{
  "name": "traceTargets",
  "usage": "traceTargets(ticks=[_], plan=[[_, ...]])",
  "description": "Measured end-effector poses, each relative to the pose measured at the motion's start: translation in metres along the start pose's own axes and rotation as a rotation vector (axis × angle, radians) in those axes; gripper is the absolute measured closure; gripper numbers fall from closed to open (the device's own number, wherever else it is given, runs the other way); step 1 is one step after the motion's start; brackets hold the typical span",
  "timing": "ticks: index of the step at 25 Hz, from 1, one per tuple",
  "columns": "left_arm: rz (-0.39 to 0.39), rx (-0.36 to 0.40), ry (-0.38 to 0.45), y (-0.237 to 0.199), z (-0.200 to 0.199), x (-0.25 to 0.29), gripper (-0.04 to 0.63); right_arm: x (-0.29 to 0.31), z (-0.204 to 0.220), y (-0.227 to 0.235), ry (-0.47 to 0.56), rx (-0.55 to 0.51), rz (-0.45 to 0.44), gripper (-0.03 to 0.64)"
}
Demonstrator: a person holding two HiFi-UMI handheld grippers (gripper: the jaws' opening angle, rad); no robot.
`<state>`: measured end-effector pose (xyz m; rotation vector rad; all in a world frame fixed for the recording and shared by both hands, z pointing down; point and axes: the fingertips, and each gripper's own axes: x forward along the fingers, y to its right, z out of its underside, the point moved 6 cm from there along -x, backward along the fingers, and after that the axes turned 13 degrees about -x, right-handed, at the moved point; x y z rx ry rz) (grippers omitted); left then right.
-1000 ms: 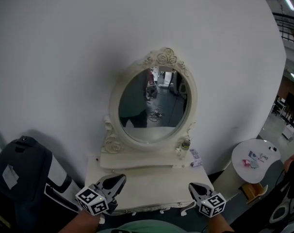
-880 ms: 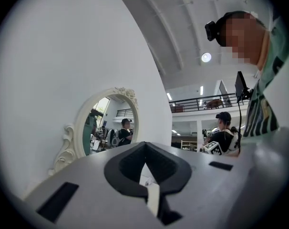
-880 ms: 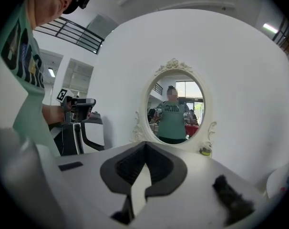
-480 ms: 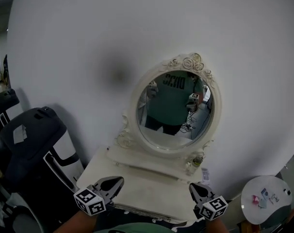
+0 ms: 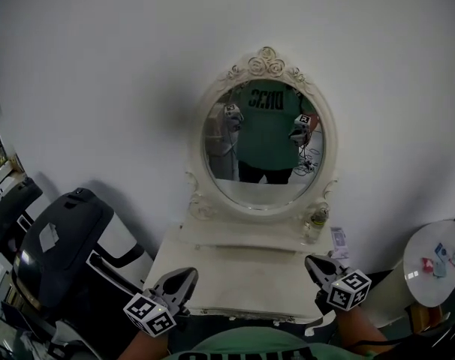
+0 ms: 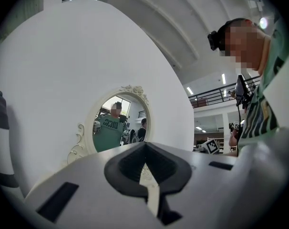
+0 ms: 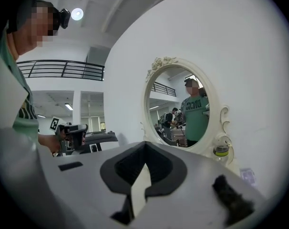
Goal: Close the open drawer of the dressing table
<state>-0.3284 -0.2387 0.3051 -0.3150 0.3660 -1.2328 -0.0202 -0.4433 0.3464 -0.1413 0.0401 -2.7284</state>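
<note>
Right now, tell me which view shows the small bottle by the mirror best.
The right gripper view: the bottle stands large, its yellow-green band clear. The head view shows it tiny beside the mirror; the left gripper view doesn't show it.

A big white wall (image 5: 100, 88) is filling most of the head view. A dark grey and white machine (image 5: 62, 235) is standing next to the wall on the left side. A small round white table (image 5: 419, 242) is sitting on the right, and little colourful things (image 5: 440, 258) are lying on it. In the left gripper view, long lights (image 6: 189, 90) are shining under a high ceiling (image 6: 182, 23). In the right gripper view, a dark railing (image 7: 63, 69) is running along an upper floor, and a round light (image 7: 77, 14) is glowing up high.
</note>
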Motion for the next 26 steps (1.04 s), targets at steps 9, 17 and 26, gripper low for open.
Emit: traceTargets(ticks=[9, 17, 26], plan=[[0.067, -0.020, -0.033, -0.017, -0.007, 0.006, 0.588, 0.004, 0.006, -0.015, -0.040, -0.006, 0.062, 0.606], [0.048, -0.050, -0.003, -0.029, -0.009, -0.005, 0.588, 0.021, -0.002, -0.013, -0.058, -0.043, 0.040, 0.606], [0.055, -0.058, -0.029, -0.019, 0.008, -0.007, 0.588, 0.005, 0.009, -0.020, -0.064, -0.027, 0.037, 0.606]])
